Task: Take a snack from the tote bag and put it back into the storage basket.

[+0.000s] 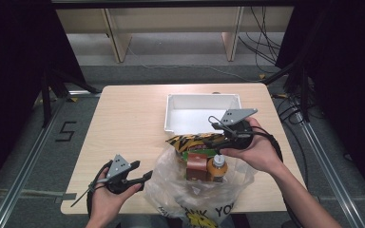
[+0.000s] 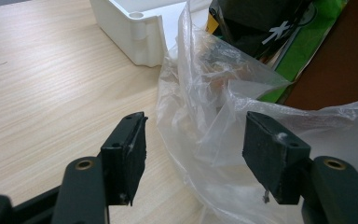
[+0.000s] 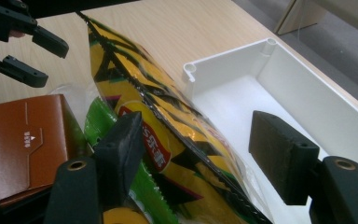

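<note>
I am holding my right gripper (image 1: 217,138) over the yellow and black snack bag (image 3: 168,135), which is standing out of the clear plastic bag (image 1: 180,185) near the front edge of the worktop (image 1: 123,123). The jaws are standing apart, one on each side of the bag's top edge, and the pads are not pressing on it. The snack bag is leaning just beside the white plastic tray (image 1: 204,100), which is sitting further back on the worktop. Next to the snack bag, inside the plastic bag, a brown box (image 3: 23,140), a green packet (image 3: 95,123) and a bottle with an orange cap (image 1: 217,166) are showing. My left gripper (image 1: 148,177) is resting low at the left side of the plastic bag; its jaws are also open, and the thin plastic is lying between them without being pinched.
</note>
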A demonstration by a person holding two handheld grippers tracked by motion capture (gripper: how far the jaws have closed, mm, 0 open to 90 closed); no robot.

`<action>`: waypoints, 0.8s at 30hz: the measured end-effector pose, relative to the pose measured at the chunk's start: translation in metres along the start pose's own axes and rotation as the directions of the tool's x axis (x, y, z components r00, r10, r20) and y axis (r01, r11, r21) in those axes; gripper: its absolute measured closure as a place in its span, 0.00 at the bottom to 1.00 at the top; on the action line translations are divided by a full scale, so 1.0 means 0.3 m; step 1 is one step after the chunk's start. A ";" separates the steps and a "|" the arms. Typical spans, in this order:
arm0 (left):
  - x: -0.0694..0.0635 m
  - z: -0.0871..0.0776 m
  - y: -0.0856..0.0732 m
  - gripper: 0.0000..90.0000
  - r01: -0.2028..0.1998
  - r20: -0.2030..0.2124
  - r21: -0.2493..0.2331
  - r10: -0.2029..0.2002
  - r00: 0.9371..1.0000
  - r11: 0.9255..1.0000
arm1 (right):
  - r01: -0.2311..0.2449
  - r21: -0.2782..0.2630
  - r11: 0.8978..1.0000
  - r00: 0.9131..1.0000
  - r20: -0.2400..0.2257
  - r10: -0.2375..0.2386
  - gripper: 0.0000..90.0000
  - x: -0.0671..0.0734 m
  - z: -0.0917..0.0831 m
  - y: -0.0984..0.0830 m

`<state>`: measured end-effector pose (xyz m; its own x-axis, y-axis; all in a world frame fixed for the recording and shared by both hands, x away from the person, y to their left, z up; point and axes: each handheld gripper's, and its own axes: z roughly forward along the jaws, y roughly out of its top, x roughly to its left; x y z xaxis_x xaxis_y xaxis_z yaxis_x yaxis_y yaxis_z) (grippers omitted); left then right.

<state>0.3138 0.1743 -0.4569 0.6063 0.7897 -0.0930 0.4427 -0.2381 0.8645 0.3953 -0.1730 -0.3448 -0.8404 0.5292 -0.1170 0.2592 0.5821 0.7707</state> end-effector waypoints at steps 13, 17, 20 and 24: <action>0.000 0.001 -0.002 0.43 0.014 -0.004 0.006 -0.014 1.000 1.000 | 0.014 0.031 0.999 1.000 -0.005 -0.014 0.49 -0.001 0.030 -0.011; -0.001 0.002 -0.002 0.43 0.013 -0.003 0.008 -0.013 1.000 1.000 | 0.027 0.029 0.999 1.000 -0.005 -0.027 0.52 -0.002 0.030 -0.012; 0.001 0.002 -0.003 0.43 0.000 -0.002 0.013 0.000 1.000 1.000 | 0.053 0.032 0.998 0.999 -0.008 -0.053 0.56 -0.008 0.031 -0.015; 0.003 0.004 -0.004 0.43 0.002 0.004 0.010 -0.002 1.000 1.000 | 0.044 0.035 0.998 0.999 0.001 -0.044 0.60 -0.009 0.034 -0.019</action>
<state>0.3147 0.1745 -0.4587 0.6085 0.7877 -0.0966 0.4505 -0.2426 0.8592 0.4009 -0.1716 -0.3553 -0.8506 0.5036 -0.1515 0.2383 0.6258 0.7427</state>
